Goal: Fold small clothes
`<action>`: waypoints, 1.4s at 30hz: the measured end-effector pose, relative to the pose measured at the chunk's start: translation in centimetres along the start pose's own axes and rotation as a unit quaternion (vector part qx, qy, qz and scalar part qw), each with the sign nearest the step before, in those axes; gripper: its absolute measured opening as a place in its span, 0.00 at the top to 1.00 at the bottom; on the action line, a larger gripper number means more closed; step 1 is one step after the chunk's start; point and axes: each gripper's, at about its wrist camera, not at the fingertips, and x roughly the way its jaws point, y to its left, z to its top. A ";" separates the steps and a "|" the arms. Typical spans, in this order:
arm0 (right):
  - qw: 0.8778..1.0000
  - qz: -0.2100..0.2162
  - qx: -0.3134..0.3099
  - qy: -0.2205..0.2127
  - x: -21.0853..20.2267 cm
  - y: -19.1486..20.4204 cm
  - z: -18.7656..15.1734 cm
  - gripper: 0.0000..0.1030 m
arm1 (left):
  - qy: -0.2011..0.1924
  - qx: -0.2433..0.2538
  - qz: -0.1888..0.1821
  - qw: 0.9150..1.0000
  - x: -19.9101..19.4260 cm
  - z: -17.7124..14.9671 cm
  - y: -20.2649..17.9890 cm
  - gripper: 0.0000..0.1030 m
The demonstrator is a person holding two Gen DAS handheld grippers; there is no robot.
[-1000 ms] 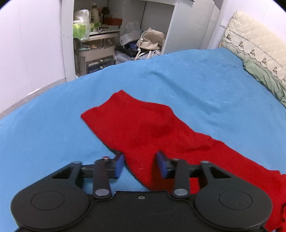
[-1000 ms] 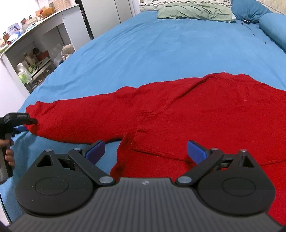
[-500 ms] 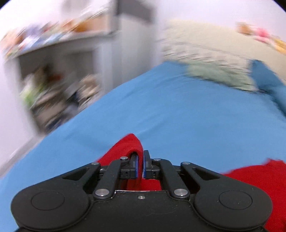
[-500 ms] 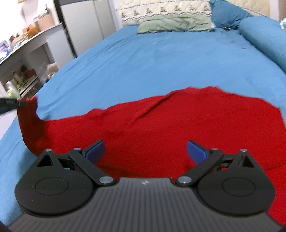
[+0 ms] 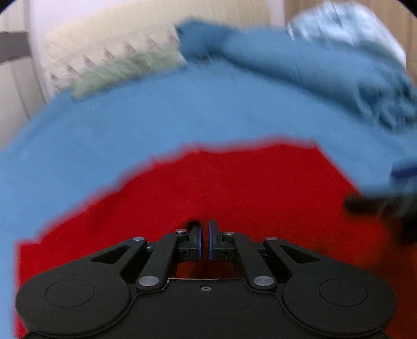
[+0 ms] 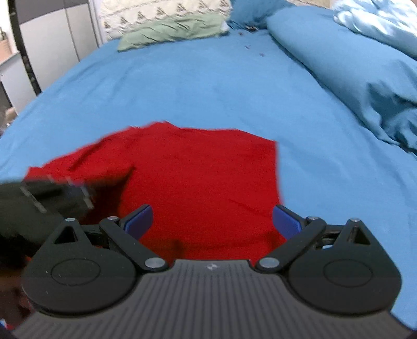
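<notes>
We hold the left gripper (image 5: 203,241) pinched shut on a fold of the red sweater (image 6: 198,180), which lies on the blue bed (image 6: 195,86) below the pillows (image 6: 166,24); our right gripper (image 6: 212,221) gapes empty above it.

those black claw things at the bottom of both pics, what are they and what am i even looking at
They are two hand-held grippers, one in each of a person's hands, each with a camera looking along its jaws. One picture is from the left gripper, the other from the right gripper. A red garment lies on a bed with a blue sheet; pillows sit at the far end. The left jaws are shut, apparently pinching red fabric, though blur hides the contact. The right jaws are open and hold nothing.
</notes>
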 end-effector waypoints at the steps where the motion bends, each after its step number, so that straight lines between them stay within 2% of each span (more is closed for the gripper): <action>1: 1.000 -0.001 -0.001 0.005 0.1 -1.1 -0.3 0.00 | 0.008 0.006 0.003 1.000 0.7 -0.5 -0.9 0.94; 3: 1.000 0.003 -0.003 0.012 0.3 -2.1 -0.6 0.00 | 0.007 0.016 0.016 1.000 1.1 -1.0 -1.8 0.93; 5: 1.000 0.011 -0.004 0.015 0.3 -2.6 -0.9 0.00 | 0.006 0.008 0.009 1.000 0.7 -0.8 -1.6 0.77; 6: 1.000 0.014 -0.005 0.015 0.4 -2.4 -0.9 0.00 | 0.008 0.001 0.001 1.000 0.4 -0.7 -1.3 0.58; 7: 1.000 0.017 -0.008 0.014 0.5 -2.3 -0.8 0.00 | 0.006 -0.007 -0.001 1.000 0.1 -0.5 -0.9 0.46; 10: 0.999 0.037 -0.020 0.010 0.7 -1.2 -0.1 0.00 | 0.001 -0.024 0.030 0.999 -2.5 -1.2 1.2 0.34; 12: 0.997 0.058 -0.042 0.012 1.1 0.7 0.6 0.00 | 0.007 -0.036 0.055 0.998 -3.9 -1.9 3.1 0.33; 16: 0.984 0.102 -0.142 0.046 3.2 6.6 1.3 0.00 | 0.030 -0.064 0.115 0.991 -5.8 -4.2 7.5 0.31; 18: 0.975 0.108 -0.190 0.045 4.5 9.4 1.0 0.00 | 0.047 -0.085 0.139 0.985 -6.1 -5.4 9.7 0.30; 21: 0.962 0.103 -0.249 0.036 6.3 12.7 0.3 0.01 | 0.055 -0.101 0.157 0.981 -6.4 -7.1 11.9 0.30; 23: 0.958 0.086 -0.272 0.027 7.6 14.3 0.0 0.13 | 0.059 -0.099 0.169 0.979 -6.5 -8.0 12.8 0.30; 27: 0.956 0.057 -0.287 0.014 9.0 15.6 -0.5 0.30 | 0.063 -0.121 0.167 0.976 -6.2 -9.0 14.4 0.30; 28: 0.955 0.053 -0.290 0.007 9.0 15.7 -0.5 0.42 | 0.063 -0.128 0.165 0.976 -5.8 -9.2 14.4 0.30; 29: 0.957 0.046 -0.287 -0.005 8.7 15.7 -0.5 0.59 | 0.063 -0.133 0.164 0.976 -5.6 -9.3 14.4 0.30; 31: 0.967 0.039 -0.250 -0.013 8.2 14.8 0.0 0.71 | 0.063 -0.135 0.163 0.975 -5.9 -9.5 14.1 0.30; 34: 0.992 0.045 -0.115 -0.013 7.0 10.7 1.0 0.71 | 0.059 -0.141 0.162 0.975 -6.6 -9.8 14.5 0.30; 36: 0.997 0.065 -0.035 0.002 6.9 8.2 0.9 0.67 | 0.058 -0.147 0.157 0.975 -6.6 -9.7 14.7 0.30; 37: 0.997 0.074 -0.001 0.010 7.0 7.0 0.4 0.60 | 0.058 -0.149 0.156 0.975 -6.8 -9.8 14.7 0.30; 38: 0.996 0.082 0.020 0.015 7.1 6.2 -0.1 0.44 | 0.060 -0.148 0.154 0.975 -6.7 -9.8 14.7 0.30; 40: 0.995 0.088 0.038 0.015 7.1 5.5 -0.7 0.30 | 0.064 -0.145 0.151 0.976 -6.5 -9.9 14.8 0.30; 42: 0.993 0.101 0.057 0.013 7.3 5.2 -0.9 0.22 | 0.063 -0.139 0.148 0.977 -6.6 -10.1 14.9 0.30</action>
